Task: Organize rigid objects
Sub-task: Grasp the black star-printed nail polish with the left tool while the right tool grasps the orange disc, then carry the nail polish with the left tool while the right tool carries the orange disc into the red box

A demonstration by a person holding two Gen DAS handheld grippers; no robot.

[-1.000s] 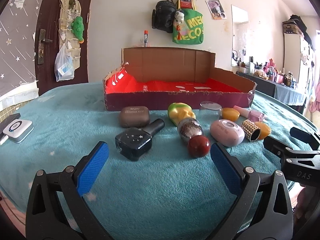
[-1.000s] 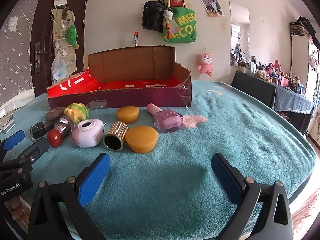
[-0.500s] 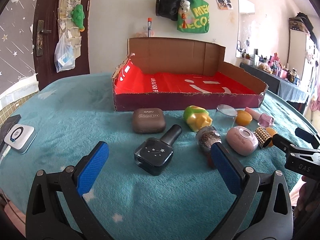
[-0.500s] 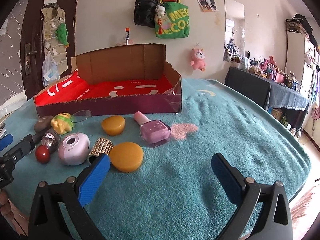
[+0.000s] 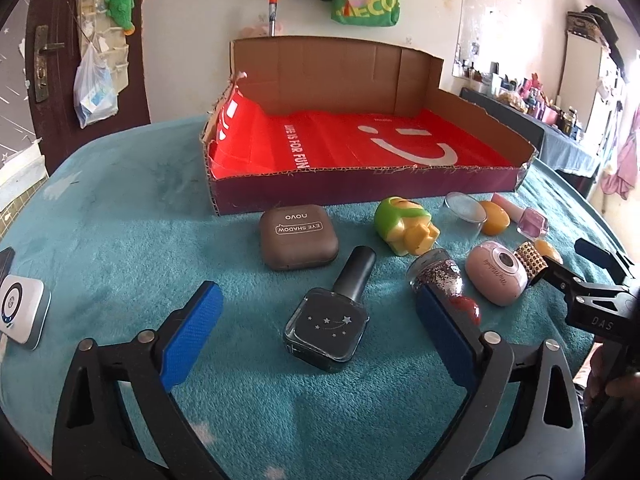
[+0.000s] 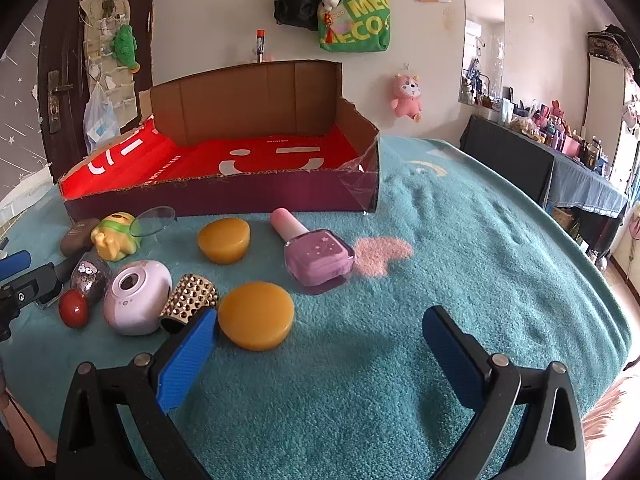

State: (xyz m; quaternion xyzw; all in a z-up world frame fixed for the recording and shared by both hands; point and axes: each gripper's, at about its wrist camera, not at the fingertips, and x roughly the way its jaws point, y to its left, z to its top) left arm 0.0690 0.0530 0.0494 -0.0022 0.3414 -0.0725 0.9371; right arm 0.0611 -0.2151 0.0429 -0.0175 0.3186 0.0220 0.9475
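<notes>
My left gripper [image 5: 316,340] is open and empty, its blue pads either side of a black star-printed nail polish bottle [image 5: 330,320] lying on the teal blanket. Behind it lie a brown eye shadow case [image 5: 298,242], a green-yellow toy [image 5: 404,226] and a glitter bottle with a red cap [image 5: 440,280]. My right gripper [image 6: 320,356] is open and empty; its left pad is beside an orange disc [image 6: 256,316]. A pink nail polish bottle [image 6: 316,254], a second orange piece [image 6: 224,239], a studded gold cylinder [image 6: 190,298] and a pink round device [image 6: 136,298] lie ahead.
An open cardboard box with a red lining [image 5: 360,148] stands behind the objects, also in the right wrist view [image 6: 224,168]. A white device [image 5: 18,310] lies at the blanket's left edge. A dark table with bottles [image 6: 560,160] stands to the right.
Both grippers moved forward and higher over the blanket. The black bottle now lies between the left gripper's pads. The right gripper's left pad came close to the orange disc.
</notes>
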